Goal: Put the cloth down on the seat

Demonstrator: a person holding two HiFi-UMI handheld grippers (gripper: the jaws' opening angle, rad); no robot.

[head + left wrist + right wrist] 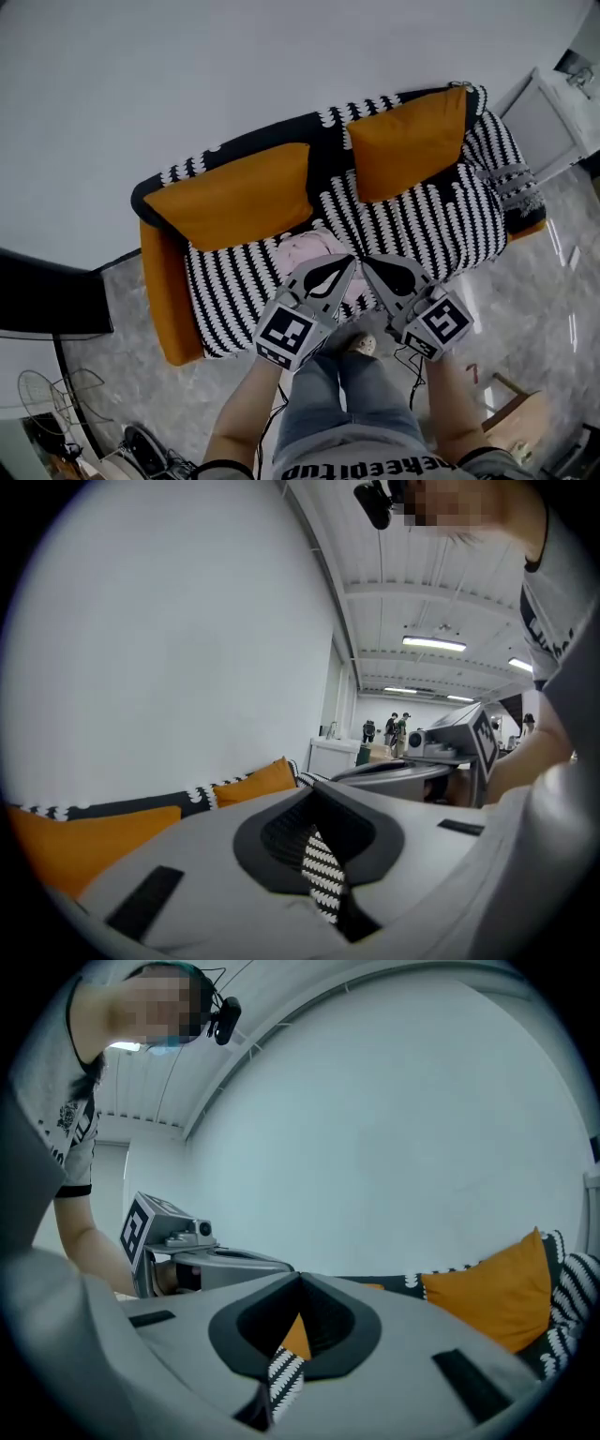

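Observation:
A pale pink cloth (309, 251) lies bunched on the front of the sofa seat (412, 225), which has a black-and-white patterned cover. In the head view both grippers are held side by side above the front of the seat, their tips over the cloth's right edge. My left gripper (349, 263) is shut with nothing in it, and so is my right gripper (368, 263). In the left gripper view the left gripper (315, 787) shows only sofa pattern through its jaw window. The right gripper (300, 1279) likewise shows no cloth.
Two orange cushions (234, 197) (408, 141) lean on the sofa back against a white wall. A white cabinet (553, 117) stands right of the sofa. A fan (47, 394), shoes (145, 450) and a wooden stool (511, 403) sit on the floor near the person's legs (347, 394).

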